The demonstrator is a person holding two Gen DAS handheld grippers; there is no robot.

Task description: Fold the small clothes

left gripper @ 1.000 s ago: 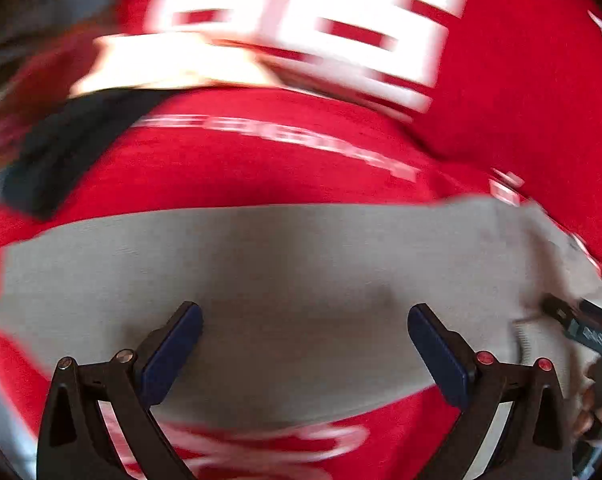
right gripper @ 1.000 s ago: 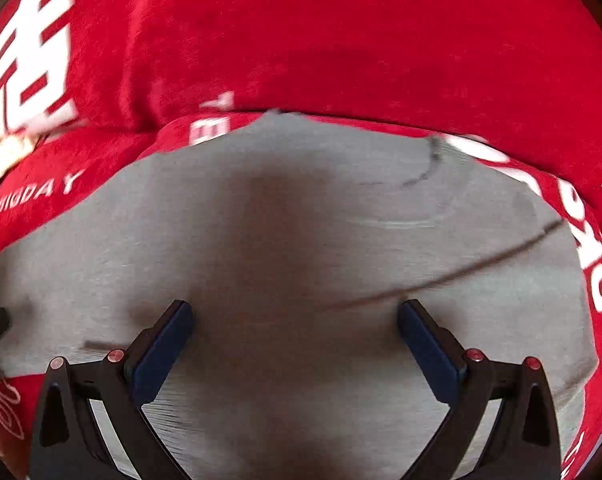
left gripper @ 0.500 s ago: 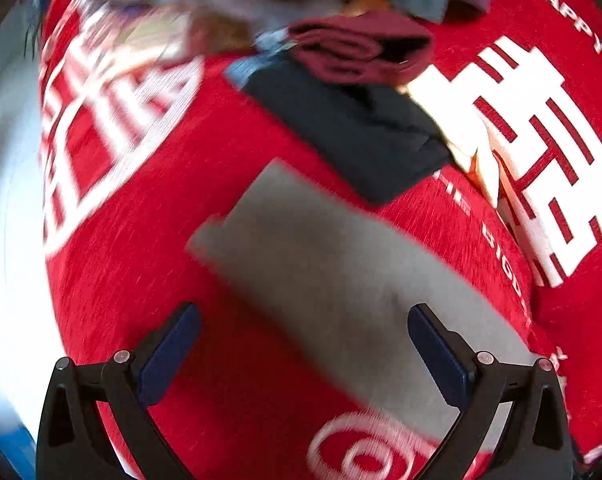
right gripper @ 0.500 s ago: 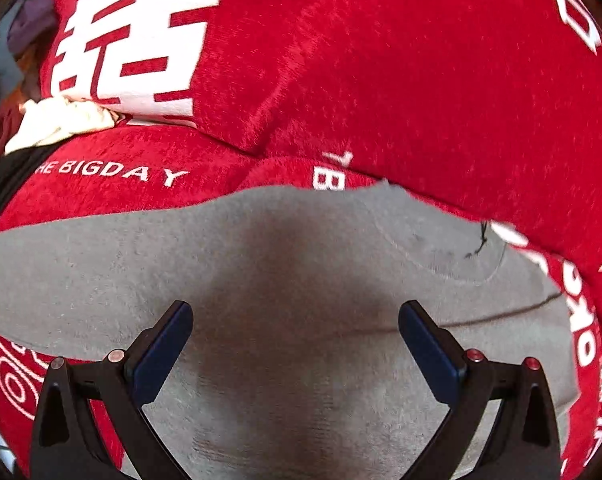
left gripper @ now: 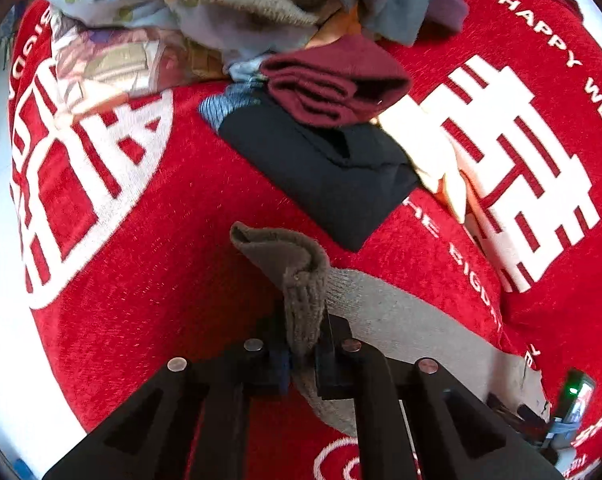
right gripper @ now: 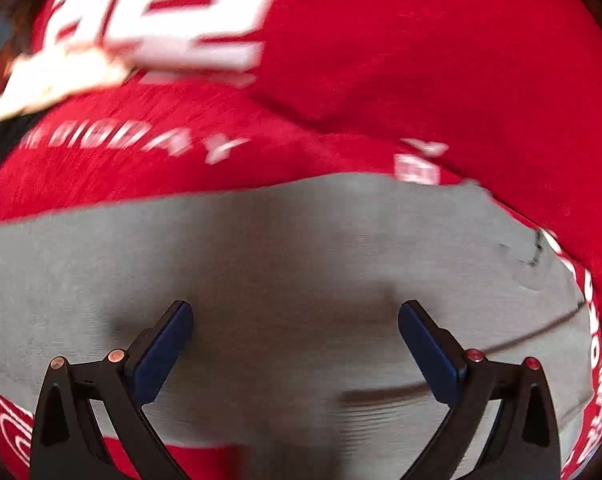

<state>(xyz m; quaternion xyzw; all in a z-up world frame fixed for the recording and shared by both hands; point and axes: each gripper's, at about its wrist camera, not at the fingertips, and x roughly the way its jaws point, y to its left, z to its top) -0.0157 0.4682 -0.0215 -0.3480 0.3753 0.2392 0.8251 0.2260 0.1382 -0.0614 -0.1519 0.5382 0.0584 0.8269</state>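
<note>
A grey knitted garment (left gripper: 385,320) lies stretched on a red printed cloth (left gripper: 149,248). My left gripper (left gripper: 303,354) is shut on the garment's left end, and the pinched edge stands up in a bunched fold (left gripper: 297,272). In the right wrist view the same grey garment (right gripper: 285,256) lies flat and fills the middle. My right gripper (right gripper: 295,340) is open and empty just above it, one finger on each side of its middle. That view is blurred.
Beyond the garment lie a folded black piece (left gripper: 325,168), a folded maroon piece (left gripper: 333,80) and a heap of mixed clothes (left gripper: 229,4). A cream cloth (left gripper: 433,152) lies to the right of them. The right gripper's body (left gripper: 569,400) shows at lower right.
My left gripper has swung to the garment's left end and shut on it, lifting the edge. My right gripper stays open over the garment and has moved slightly.
</note>
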